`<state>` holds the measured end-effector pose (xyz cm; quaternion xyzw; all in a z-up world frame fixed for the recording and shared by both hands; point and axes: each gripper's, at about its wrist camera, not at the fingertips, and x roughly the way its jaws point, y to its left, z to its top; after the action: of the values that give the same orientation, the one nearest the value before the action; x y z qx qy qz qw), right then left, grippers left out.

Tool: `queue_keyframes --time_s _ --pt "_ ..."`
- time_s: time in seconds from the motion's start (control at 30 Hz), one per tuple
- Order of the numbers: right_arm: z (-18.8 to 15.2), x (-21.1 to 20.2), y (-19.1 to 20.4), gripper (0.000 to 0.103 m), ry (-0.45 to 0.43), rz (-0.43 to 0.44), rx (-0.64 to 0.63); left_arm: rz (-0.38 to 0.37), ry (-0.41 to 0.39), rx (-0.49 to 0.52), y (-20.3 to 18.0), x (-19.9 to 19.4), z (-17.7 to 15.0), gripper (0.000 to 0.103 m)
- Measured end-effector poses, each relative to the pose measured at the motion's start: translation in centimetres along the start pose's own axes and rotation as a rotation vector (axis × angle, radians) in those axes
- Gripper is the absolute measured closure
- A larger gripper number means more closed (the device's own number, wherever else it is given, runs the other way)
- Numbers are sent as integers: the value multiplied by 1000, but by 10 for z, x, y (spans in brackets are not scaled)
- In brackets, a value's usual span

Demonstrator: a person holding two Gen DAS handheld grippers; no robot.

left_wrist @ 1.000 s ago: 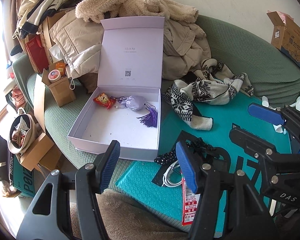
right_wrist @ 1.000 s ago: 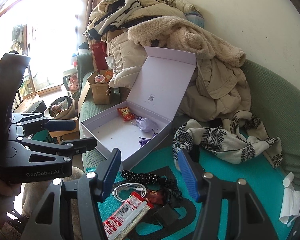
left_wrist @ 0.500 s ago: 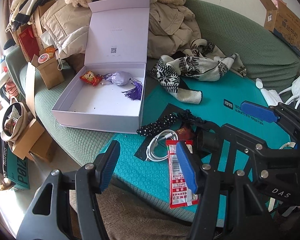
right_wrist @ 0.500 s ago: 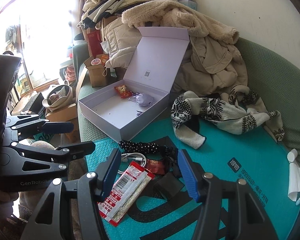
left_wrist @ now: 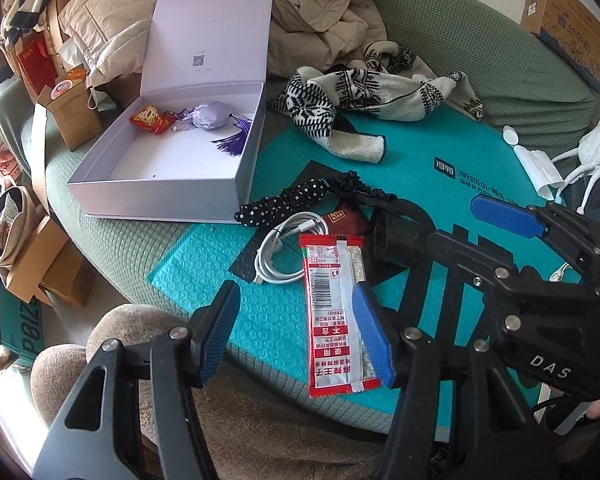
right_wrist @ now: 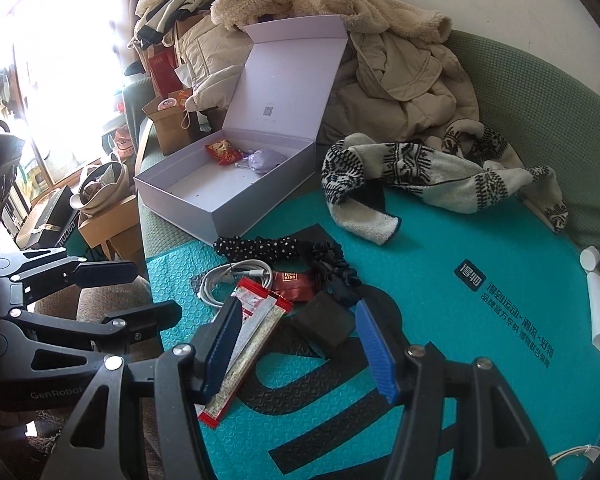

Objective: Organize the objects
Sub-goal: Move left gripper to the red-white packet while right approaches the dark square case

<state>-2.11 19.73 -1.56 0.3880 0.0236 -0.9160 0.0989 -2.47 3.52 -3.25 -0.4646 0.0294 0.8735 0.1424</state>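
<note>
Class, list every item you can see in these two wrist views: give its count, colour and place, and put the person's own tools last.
Gift box: one, lilac, lid open, on the green sofa.
Sachet with tassel: one, purple, inside the box.
Snack packet: one, red, inside the box.
Long snack packet: one, red and white, on the teal mailer.
Charging cable: one, white, coiled on the mailer.
Headband: one, black with white dots, beside the cable.
Scarf: one, cream and black, behind the mailer.
Coats: a pile, beige, behind the box.
Left claw: blue pads, open.
Right claw: blue pads, open.
</note>
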Motion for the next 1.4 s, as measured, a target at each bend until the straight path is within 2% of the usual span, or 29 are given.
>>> queue_keyframes --time_s 0.2,0.63,1.07,1.4 --pt "-7 16 -11 43 37 -10 22 -22 46 -12 -4 24 -1 40" --pt "-13 58 -23 41 111 -3 47 -56 150 -64 1 72 -5 39" --pt "-9 90 -22 40 141 1 22 -61 185 -81 10 89 -7 39" --pt "-16 88 -28 41 149 10 26 -27 165 -9 -6 88 -5 36"
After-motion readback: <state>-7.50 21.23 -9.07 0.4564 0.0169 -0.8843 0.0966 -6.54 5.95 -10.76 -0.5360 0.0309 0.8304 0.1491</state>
